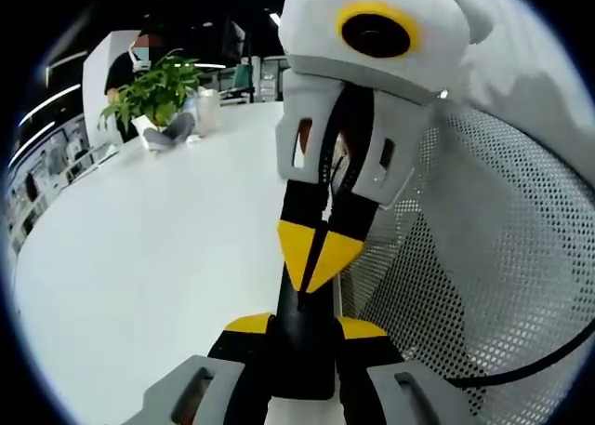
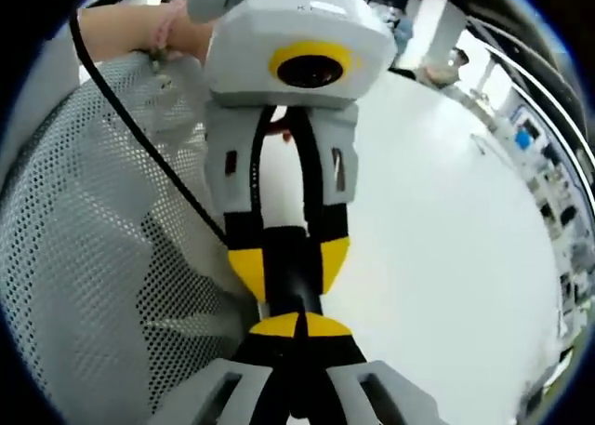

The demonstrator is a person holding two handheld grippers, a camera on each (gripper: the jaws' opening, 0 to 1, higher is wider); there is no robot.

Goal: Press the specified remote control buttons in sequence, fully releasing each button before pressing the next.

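Observation:
A black remote (image 1: 302, 351) stands on end between the yellow pads of my left gripper (image 1: 305, 327), which is shut on it above the white table (image 1: 139, 258). From above in the left gripper view comes my right gripper (image 1: 316, 253), shut, its yellow tips together and resting on the remote's upper end. In the right gripper view, my right gripper (image 2: 299, 325) rises from the bottom with its tips closed against the remote (image 2: 296, 290). Beyond it, the left gripper (image 2: 290, 258) clamps the remote from both sides. The buttons are hidden.
A white mesh garment (image 1: 483, 258) (image 2: 84, 258) lies close beside both grippers, with a black cable (image 2: 149, 146) across it. A hand (image 2: 181, 25) holds the left gripper. A potted plant (image 1: 158, 90) and a seated person (image 1: 125, 67) are at the table's far end.

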